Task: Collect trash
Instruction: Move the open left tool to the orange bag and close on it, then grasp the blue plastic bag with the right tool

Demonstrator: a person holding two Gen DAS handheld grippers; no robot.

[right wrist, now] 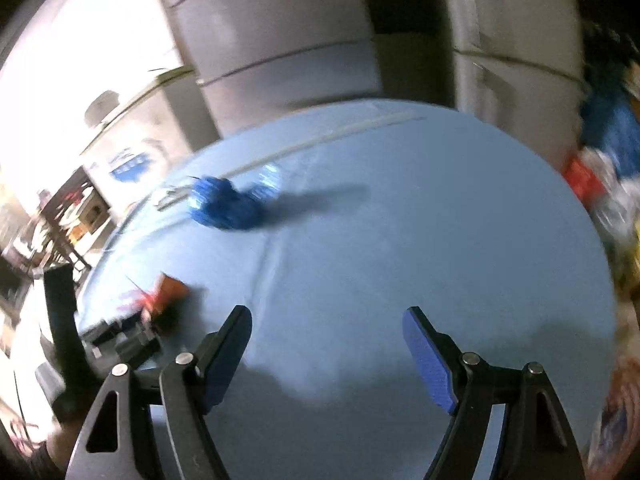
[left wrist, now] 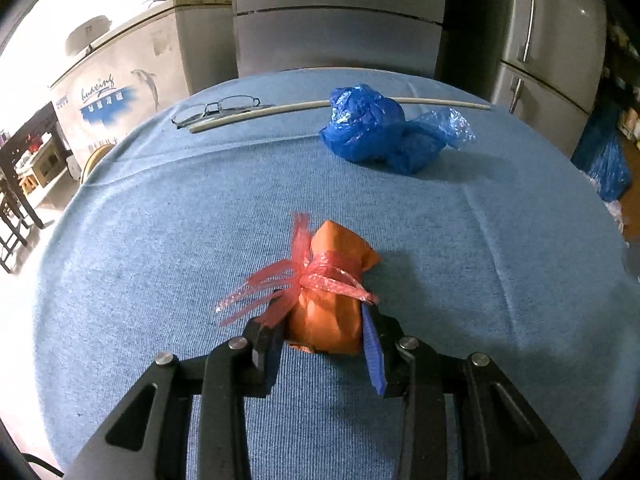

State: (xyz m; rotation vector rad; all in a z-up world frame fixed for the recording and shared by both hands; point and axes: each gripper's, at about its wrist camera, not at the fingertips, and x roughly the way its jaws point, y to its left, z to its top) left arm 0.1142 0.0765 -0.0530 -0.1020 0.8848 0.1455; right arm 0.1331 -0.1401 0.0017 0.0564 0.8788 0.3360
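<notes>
My left gripper [left wrist: 326,330] pinches the near end of an orange bundle [left wrist: 334,288] tied with pink plastic strips [left wrist: 280,284], its two fingers pressing the bundle's sides while the rest of it lies on the blue-covered table [left wrist: 160,240]. The bundle's long axis runs straight away from the left gripper, knot and loose pink ends fanning out to the left. My right gripper [right wrist: 328,344] hangs spread wide over bare blue cloth with nothing between its fingers; its view is blurred, so finer detail there is lost. The other piece of trash, a crumpled blue plastic bag [left wrist: 380,132], sits near the far edge of the table, ahead and slightly to the right of the held bundle, well apart from it. In the right wrist view that blue bag [right wrist: 228,204] lies ahead and to the left, so I judge the free right gripper the one to go for it. A thin white rod [left wrist: 280,110] and a pair of eyeglasses [left wrist: 216,110] rest just behind the bag, with refrigerators [left wrist: 552,40] beyond.
</notes>
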